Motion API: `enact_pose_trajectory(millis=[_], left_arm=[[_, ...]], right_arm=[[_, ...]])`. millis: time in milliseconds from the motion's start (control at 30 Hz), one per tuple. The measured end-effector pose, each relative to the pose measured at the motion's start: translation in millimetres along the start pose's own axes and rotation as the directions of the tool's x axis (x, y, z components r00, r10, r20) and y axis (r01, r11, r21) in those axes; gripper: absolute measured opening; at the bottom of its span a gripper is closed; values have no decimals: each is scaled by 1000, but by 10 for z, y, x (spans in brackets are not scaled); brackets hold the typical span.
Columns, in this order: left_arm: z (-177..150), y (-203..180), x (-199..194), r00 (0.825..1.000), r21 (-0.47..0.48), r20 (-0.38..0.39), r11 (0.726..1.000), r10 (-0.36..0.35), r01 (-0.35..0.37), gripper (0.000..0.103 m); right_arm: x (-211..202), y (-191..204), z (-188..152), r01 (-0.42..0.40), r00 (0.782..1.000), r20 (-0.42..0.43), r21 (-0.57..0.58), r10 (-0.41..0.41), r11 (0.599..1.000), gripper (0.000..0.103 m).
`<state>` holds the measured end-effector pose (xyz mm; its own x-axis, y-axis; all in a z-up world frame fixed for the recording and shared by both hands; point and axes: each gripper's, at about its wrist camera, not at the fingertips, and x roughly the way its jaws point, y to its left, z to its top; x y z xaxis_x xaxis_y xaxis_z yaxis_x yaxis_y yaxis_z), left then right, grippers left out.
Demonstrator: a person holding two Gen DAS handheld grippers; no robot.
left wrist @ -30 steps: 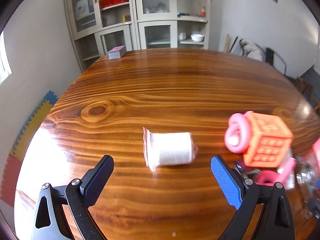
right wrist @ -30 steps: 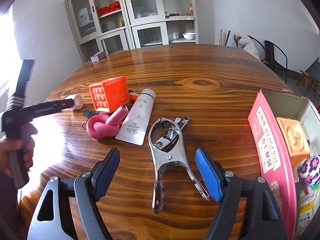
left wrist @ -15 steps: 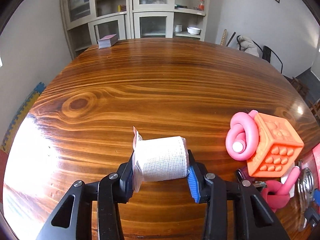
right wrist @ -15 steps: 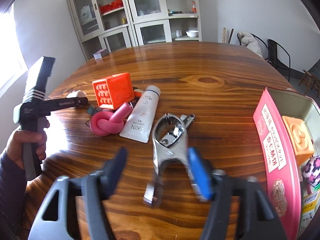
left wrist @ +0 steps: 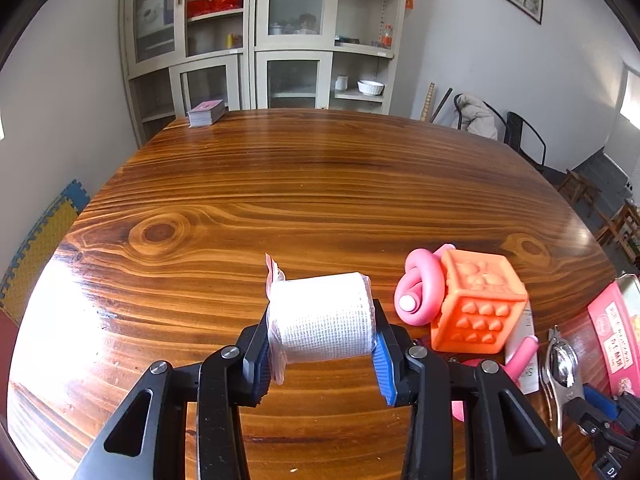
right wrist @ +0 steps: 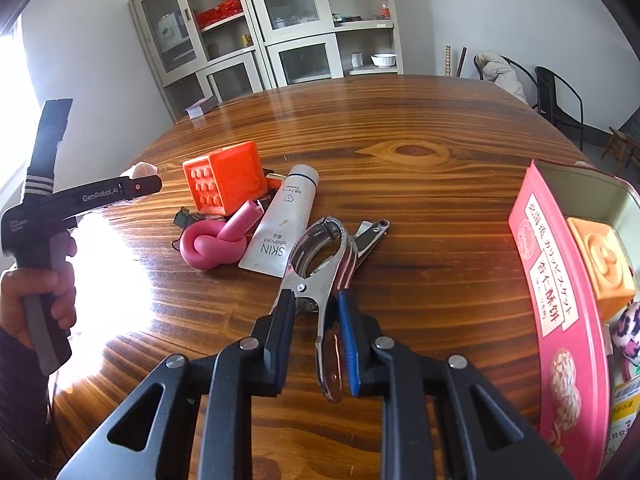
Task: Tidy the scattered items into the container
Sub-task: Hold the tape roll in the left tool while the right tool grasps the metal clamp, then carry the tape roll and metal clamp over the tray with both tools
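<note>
Left wrist view: the left gripper (left wrist: 322, 354) is clamped on a bandage roll (left wrist: 322, 322), a stubby white cylinder of woven gauze in a clear plastic sleeve with a pink flap at its end. The ridged blue pads press on its two flat ends, and the roll sits low over the glossy, round wooden table (left wrist: 320, 184). At about 3 o'clock from the roll stands an orange cube (left wrist: 476, 306) of soft-looking rubber with raised bumps on its faces. A pink foam tube (left wrist: 420, 294) tied in a knot touches the cube's left side. At 4 o'clock, near the frame edge, lies the shiny head of a metal clamp (left wrist: 560, 364). Beside it rises the pink wall of the container (left wrist: 612, 332), at the far right edge.

Right wrist view: the right gripper (right wrist: 316, 328) has its jaws closing, with the clamp's (right wrist: 320, 252) smooth steel handles between them; the pads press on both handles. At 11 o'clock from the clamp lies a flat white cream tube (right wrist: 284, 226) printed "SKIN", its side touching the pink foam knot (right wrist: 216, 240). The orange cube (right wrist: 226, 178) stands just behind them. At 3 o'clock is the container (right wrist: 560, 292), a rounded tin with a pink printed wall. It holds a paler orange block (right wrist: 600, 260) and a pink spotted ball (right wrist: 628, 336). At 9 o'clock a hand (right wrist: 38, 296) grips the black handle of the left gripper.
</note>
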<state>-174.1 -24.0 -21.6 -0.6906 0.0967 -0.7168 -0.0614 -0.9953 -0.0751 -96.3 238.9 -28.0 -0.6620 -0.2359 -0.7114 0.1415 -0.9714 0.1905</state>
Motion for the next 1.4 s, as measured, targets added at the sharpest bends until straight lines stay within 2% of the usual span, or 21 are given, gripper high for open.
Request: enact_pose_trajectory(millis=[400, 467, 533, 567, 600, 633, 733, 867, 933, 1000, 1033, 1067, 1133, 1267, 1400], left_arm=[[-21, -81, -214, 999, 0, 31, 1000, -21, 21, 43], [-18, -99, -240, 999, 2, 36, 1000, -26, 26, 43], [-14, -108, -256, 999, 1, 38, 1000, -30, 30, 43], [-11, -109, -263, 999, -1, 38, 999, -34, 34, 43], [-9, -110, -271, 999, -4, 37, 999, -39, 39, 43], [-8, -111, -281, 998, -6, 37, 999, -43, 43, 43], [2, -120, -338, 998, -9, 50, 999, -47, 48, 43], [5, -155, -407, 996, -1, 65, 998, -58, 58, 43], [-4, -187, -424, 996, 4, 66, 998, -64, 64, 43], [-18, -229, -431, 996, 12, 64, 998, -67, 67, 43], [-27, -254, -436, 996, 17, 62, 998, -69, 68, 43], [-38, -280, -442, 996, 21, 61, 997, -71, 70, 43], [-56, -323, -455, 995, 27, 60, 997, -75, 73, 43], [-89, -404, -500, 994, 36, 63, 996, -84, 82, 43], [-148, -509, -559, 993, 45, 63, 994, -102, 100, 43]], right_arm=[[-61, -67, 14, -17, 999, 32, 39, 16, 999, 25], [-84, -87, 25, -20, 999, 44, 50, 18, 999, 28], [-95, -99, 31, -20, 998, 53, 57, 17, 998, 44], [-97, -101, 35, -12, 998, 56, 59, 8, 998, 63], [-100, -96, 40, -3, 998, 63, 59, 0, 998, 79], [-105, -86, 45, 0, 997, 71, 56, -4, 998, 80], [-51, -32, 86, 11, 998, 66, 47, -14, 999, 80], [108, 92, 124, 48, 999, 8, 16, -48, 999, 79], [191, 156, 122, 73, 997, -21, -17, -73, 997, 74], [276, 190, 105, 89, 994, -53, -38, -91, 995, 60], [291, 200, 96, 99, 993, -61, -46, -102, 994, 58], [280, 209, 90, 110, 992, -56, -54, -113, 992, 48], [268, 187, 63, 109, 992, -56, -48, -112, 993, 43], [160, 106, 5, 75, 997, -35, -10, -76, 997, 43], [-182, 87, -40, 34, 998, 60, 14, -35, 999, 43]])
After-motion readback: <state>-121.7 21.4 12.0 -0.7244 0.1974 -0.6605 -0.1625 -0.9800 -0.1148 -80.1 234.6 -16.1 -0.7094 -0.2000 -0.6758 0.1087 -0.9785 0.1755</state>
